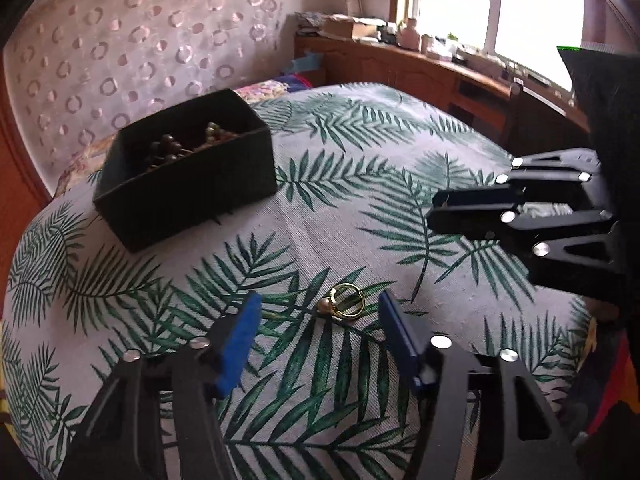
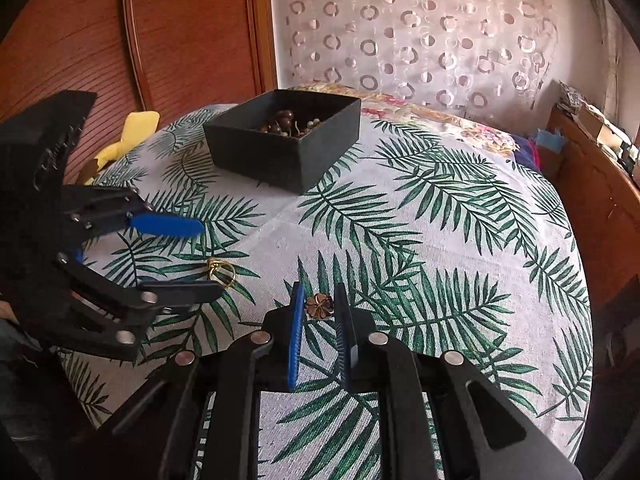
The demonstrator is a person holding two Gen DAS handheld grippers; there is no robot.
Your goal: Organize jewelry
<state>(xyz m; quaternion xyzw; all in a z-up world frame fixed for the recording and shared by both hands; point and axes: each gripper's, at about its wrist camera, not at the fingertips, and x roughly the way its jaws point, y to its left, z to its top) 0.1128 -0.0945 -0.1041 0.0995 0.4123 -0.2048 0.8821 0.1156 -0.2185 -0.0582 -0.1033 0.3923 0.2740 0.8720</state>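
The left gripper is straddling the gold ring at 12 o'clock, jaws released; the right gripper, jaws narrowed but not clenched, is flanking the flower charm, which risks skidding on the tablecloth

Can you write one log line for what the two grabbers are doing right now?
left gripper: open around gold ring | right gripper: open around flower piece | black box: holds beads | both pieces on tablecloth

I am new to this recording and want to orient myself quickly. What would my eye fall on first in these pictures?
A black box holding dark beads stands at the far side of the palm-leaf cloth. Nearer, the left tongs are open around a gold ring lying on the cloth. The right tongs are narrowly open around a small flower-shaped piece.
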